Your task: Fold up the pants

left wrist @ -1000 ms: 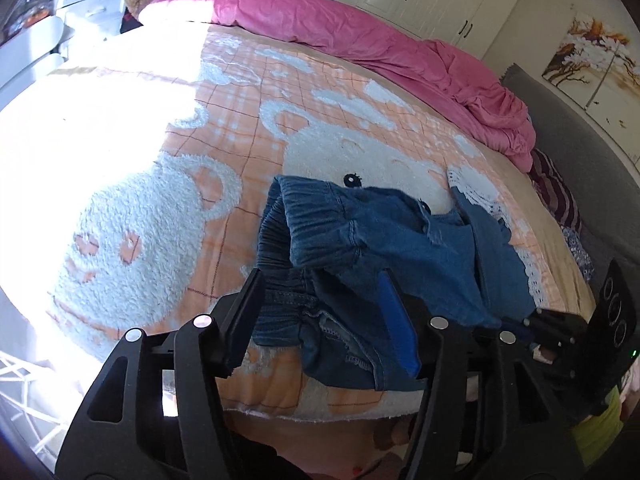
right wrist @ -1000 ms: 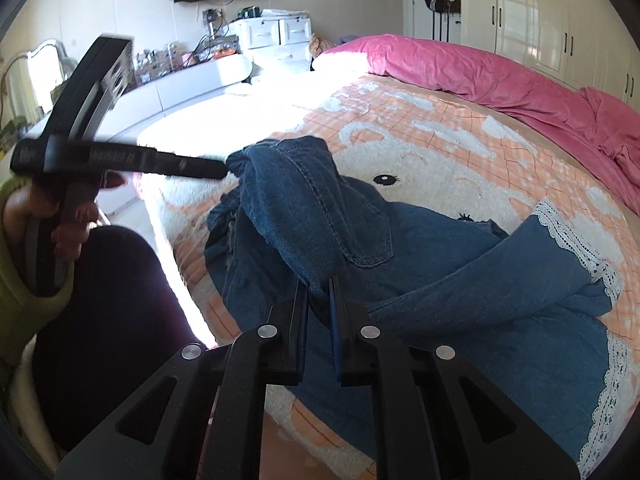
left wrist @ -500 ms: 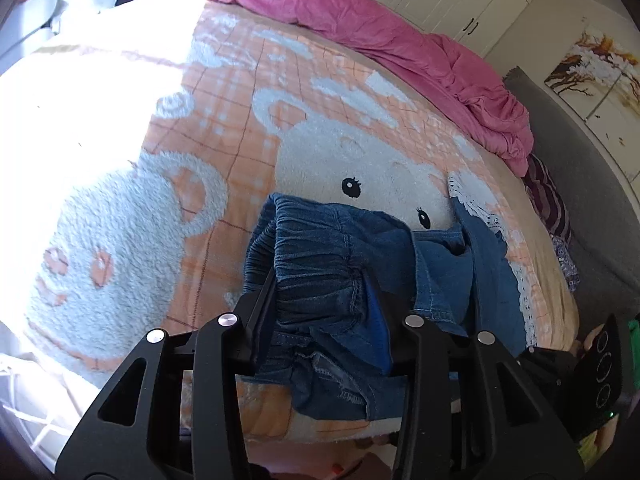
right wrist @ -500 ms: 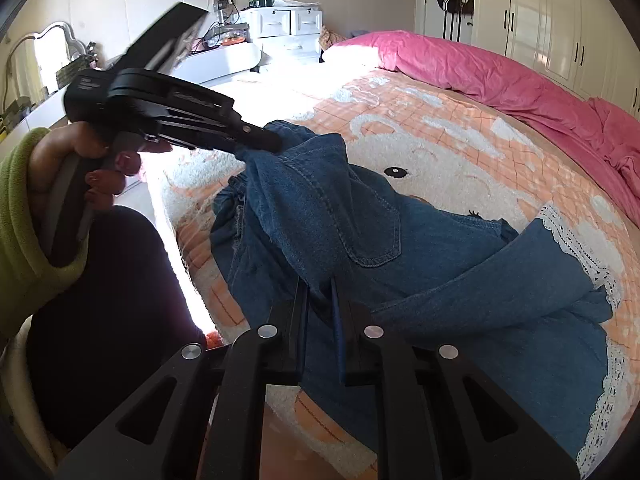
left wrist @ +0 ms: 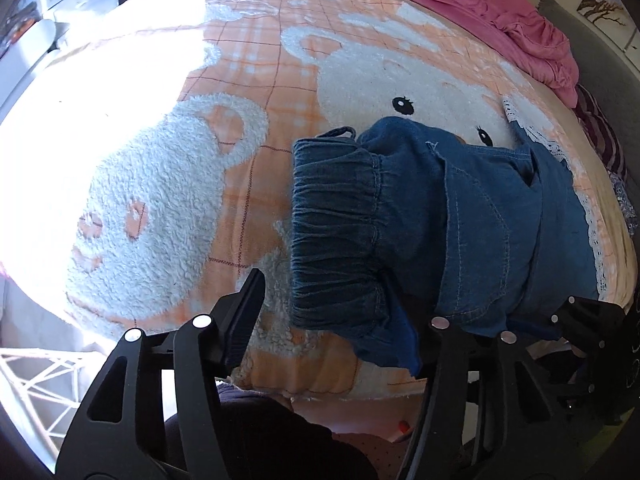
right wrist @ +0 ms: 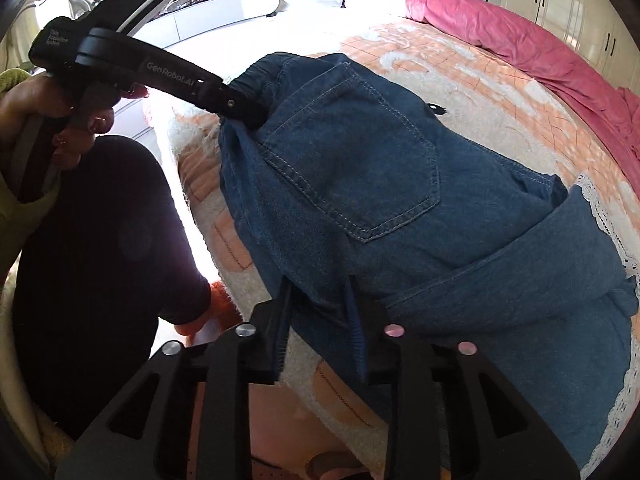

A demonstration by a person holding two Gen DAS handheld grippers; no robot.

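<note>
pants: your denim pants (right wrist: 360,168) lie folded over themselves at the near edge of the bed (left wrist: 248,92), waistband (left wrist: 332,224) toward your left side, back pocket (right wrist: 352,152) facing up.
left gripper: your left gripper (left wrist: 332,320) is opening; its jaws stand apart at the waistband's near corner, and the left finger (left wrist: 244,312) is clear of the cloth. The right finger is hidden under the fabric, so you look to be letting go here.
right gripper: your right gripper (right wrist: 320,320) is opening too; a fold of denim sits between the jaws, but the pads look to be easing off it.
why so: both hold the near edge of the top layer, likely to lay it flat and square.
edges: the hem overhangs the bed's near edge a little; a lace trim (right wrist: 600,208) borders the cloth under the pants on the right.
open room: you have wide bare blanket (left wrist: 160,184) beyond and left of the pants; the pink duvet (right wrist: 500,24) lies well apart at the far side.
caution: your leg (right wrist: 100,248) stands close to the bed edge, so room to pull back is tight.
</note>
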